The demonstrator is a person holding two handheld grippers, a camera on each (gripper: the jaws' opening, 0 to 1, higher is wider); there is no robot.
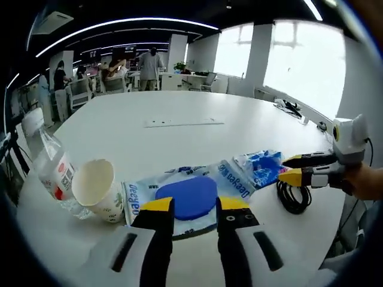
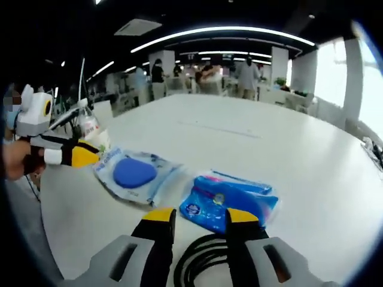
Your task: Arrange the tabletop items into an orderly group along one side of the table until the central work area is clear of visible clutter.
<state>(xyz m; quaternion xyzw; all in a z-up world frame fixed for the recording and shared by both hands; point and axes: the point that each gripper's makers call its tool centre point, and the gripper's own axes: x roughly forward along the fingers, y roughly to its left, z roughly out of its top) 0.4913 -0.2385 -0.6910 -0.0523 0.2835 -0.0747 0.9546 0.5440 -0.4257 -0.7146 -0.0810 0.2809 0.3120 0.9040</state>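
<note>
Left gripper (image 1: 195, 204): I see my jaws spread apart with nothing between them, their yellow tips just short of the near edge of the clear wet-wipe pack (image 1: 190, 200), which has a blue oval lid.
Right gripper (image 2: 199, 217): I see these jaws open too and holding nothing, poised above the black cable coil (image 2: 197, 260) and just behind the blue packet (image 2: 230, 201).
Right gripper from the left gripper view: it (image 1: 293, 168) comes in from the right, held in a hand (image 1: 366, 182), its tips near the blue packet (image 1: 260, 165) and over the cable coil (image 1: 293, 197).
Left gripper from the right gripper view: it (image 2: 84, 156) enters from the left, tips at the edge of the wet-wipe pack (image 2: 134, 174).
Wet-wipe pack and blue packet: lying flat, side by side, near my edge of the white table (image 1: 179, 134).
Paper cup (image 1: 99, 188): tipped on its side, mouth toward me, touching the wipe pack's left end.
Plastic bottle (image 1: 51, 164): clear, red-and-white label, just left of the cup; I cannot tell whether it leans or stands.
Background: people (image 1: 149, 66) and desks beyond the table.
</note>
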